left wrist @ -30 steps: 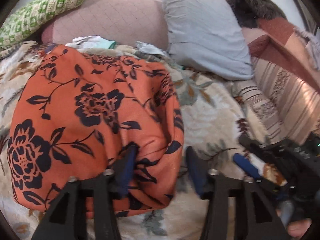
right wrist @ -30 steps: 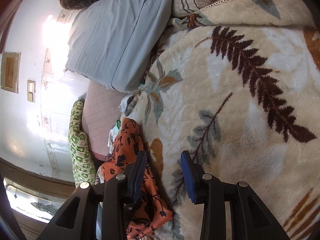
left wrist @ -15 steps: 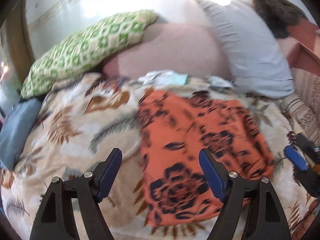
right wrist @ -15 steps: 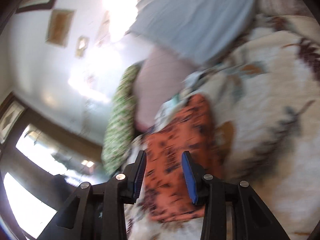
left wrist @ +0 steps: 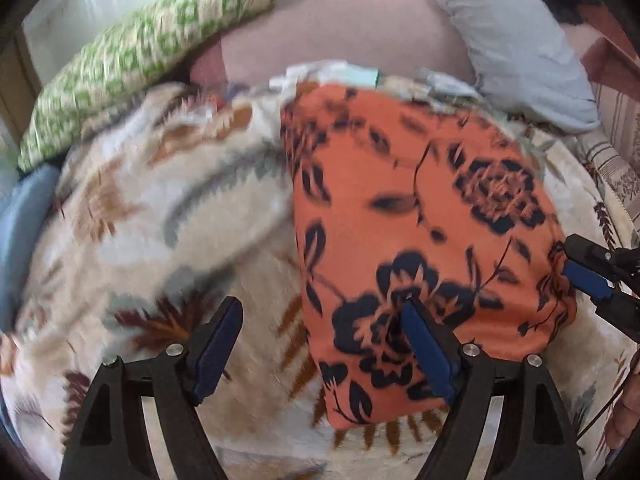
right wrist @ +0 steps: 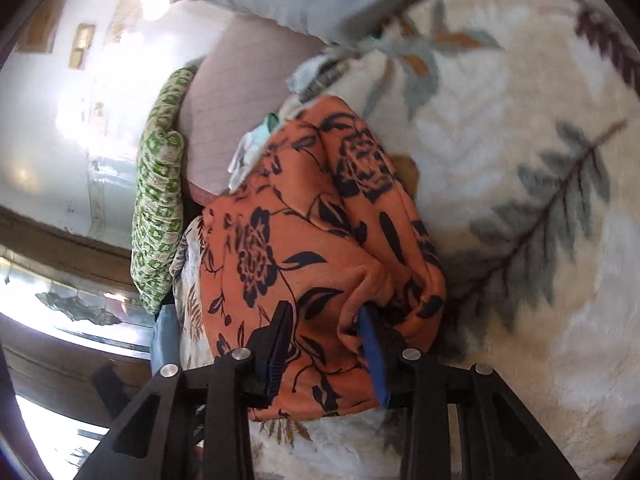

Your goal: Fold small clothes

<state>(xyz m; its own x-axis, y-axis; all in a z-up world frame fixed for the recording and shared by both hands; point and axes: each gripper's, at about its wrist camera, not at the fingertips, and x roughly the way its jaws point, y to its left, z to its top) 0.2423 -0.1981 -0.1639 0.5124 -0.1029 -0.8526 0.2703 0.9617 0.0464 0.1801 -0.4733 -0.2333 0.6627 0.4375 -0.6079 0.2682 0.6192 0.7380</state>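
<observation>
Now the orange floral garment lies folded on the cream leaf-print blanket, a thick pad of cloth with its near edge toward both cameras. The left gripper hangs over that edge with its jaws spread wide and pressing on nothing; they have just been opening, and only the garment's left border sits between them, the right pad over the cloth and the left pad over bare blanket. Over on the garment's right side, the right gripper has a raised ridge of orange fabric between its blue pads, and they look to be pinching it, though motion blur softens the contact.

Behind the garment, a small heap of pale clothes lies touching its far edge. Beyond that a pink quilted cushion stands against the wall, with a green-and-white patterned pillow leaning on its left and a grey-blue pillow on its right. A striped cover runs along the far right, and something blue pokes in at the left edge. A bit of a hand shows at the lower right.
</observation>
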